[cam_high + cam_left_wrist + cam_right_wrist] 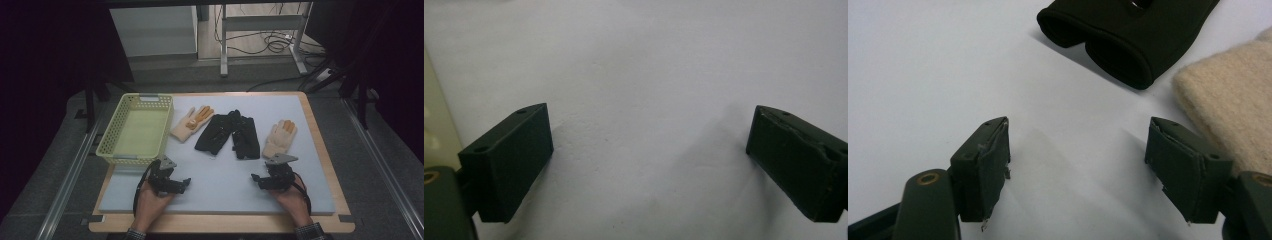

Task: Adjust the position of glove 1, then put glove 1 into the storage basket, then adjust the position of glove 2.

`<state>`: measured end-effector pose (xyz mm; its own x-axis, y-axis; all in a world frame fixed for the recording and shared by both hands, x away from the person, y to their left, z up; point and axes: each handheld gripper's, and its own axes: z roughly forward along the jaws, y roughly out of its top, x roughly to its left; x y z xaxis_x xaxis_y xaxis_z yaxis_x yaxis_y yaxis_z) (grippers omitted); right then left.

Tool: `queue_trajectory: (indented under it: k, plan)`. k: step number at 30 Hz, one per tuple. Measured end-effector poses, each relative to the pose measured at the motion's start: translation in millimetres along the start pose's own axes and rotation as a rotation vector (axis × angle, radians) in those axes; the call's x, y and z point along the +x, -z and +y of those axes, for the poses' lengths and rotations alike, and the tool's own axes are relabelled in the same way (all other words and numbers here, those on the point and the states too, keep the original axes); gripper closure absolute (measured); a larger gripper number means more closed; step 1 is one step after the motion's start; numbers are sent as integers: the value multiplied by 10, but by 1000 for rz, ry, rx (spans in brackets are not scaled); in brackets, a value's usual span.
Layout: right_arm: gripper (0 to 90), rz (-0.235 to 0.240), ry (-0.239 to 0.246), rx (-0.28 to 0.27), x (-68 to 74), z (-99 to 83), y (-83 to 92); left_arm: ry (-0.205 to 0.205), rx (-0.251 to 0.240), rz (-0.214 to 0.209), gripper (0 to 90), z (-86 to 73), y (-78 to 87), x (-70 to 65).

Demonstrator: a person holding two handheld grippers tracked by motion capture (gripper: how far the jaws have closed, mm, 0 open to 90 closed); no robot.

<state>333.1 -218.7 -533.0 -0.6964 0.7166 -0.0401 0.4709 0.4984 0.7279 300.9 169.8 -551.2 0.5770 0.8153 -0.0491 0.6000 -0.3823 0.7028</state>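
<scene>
Gloves lie mid-mat: cream glove [280, 138] just beyond my right gripper [260, 179], black pair [227, 132] beside it, basket [111, 142] far left. Both grippers, left gripper [184, 183] included, stand released, gripping nothing. I advise seizing the cream cuff [1220, 107] squarely, then lifting clear.

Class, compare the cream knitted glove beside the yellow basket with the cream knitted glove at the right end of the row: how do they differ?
The cream knitted glove beside the yellow basket tilts right; the cream knitted glove at the right end stands nearly straight. The first lies farther from the right tool. Both have orange fingers.
</scene>
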Motion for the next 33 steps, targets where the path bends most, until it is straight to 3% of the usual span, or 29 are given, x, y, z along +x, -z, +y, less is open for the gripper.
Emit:
queue_trajectory:
  k: [18, 24, 30, 33]
  plan:
    - [252, 3, 0, 2, -4, 5, 3, -1, -1, 1, 50, 0, 0, -1]
    - [254, 29, -54, -4, -38, 17, 17, -1, -1, 1, 50, -1, 1, -1]
    - [253, 34, -43, 7, -36, 64, 33, -1, -1, 1, 51, 0, 1, -1]
    - [228, 14, -32, 19, -35, 96, 37, -1, -2, 2, 51, 0, 1, -2]
